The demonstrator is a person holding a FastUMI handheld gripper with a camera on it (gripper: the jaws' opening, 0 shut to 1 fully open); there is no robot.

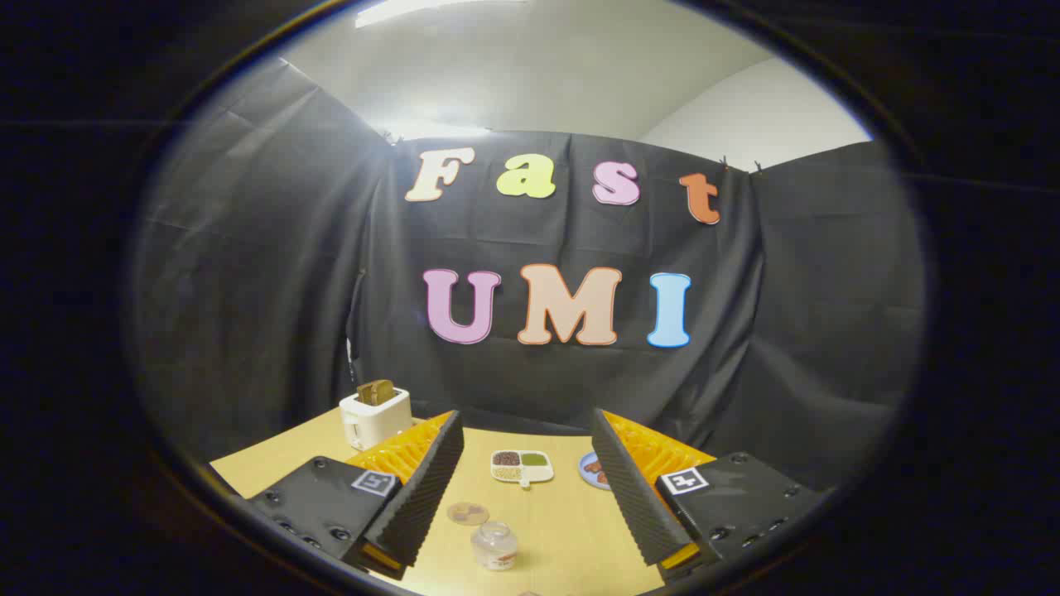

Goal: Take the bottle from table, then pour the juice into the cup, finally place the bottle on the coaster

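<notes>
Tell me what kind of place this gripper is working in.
Likely a staged kitchen-table booth: a light wooden table backed by black cloth, with a white toaster, a divided white snack dish and a small clear jar. The gripper hangs open above it.

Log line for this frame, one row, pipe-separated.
gripper: open, holds nothing | jar-like clear container: between fingers, on table | round disc: just beyond it | toaster: far left | phase: pre-grasp

Tan table (571, 530), white toaster (374, 418) w/ brown toast (375, 391), clear cup (494, 546)
</notes>
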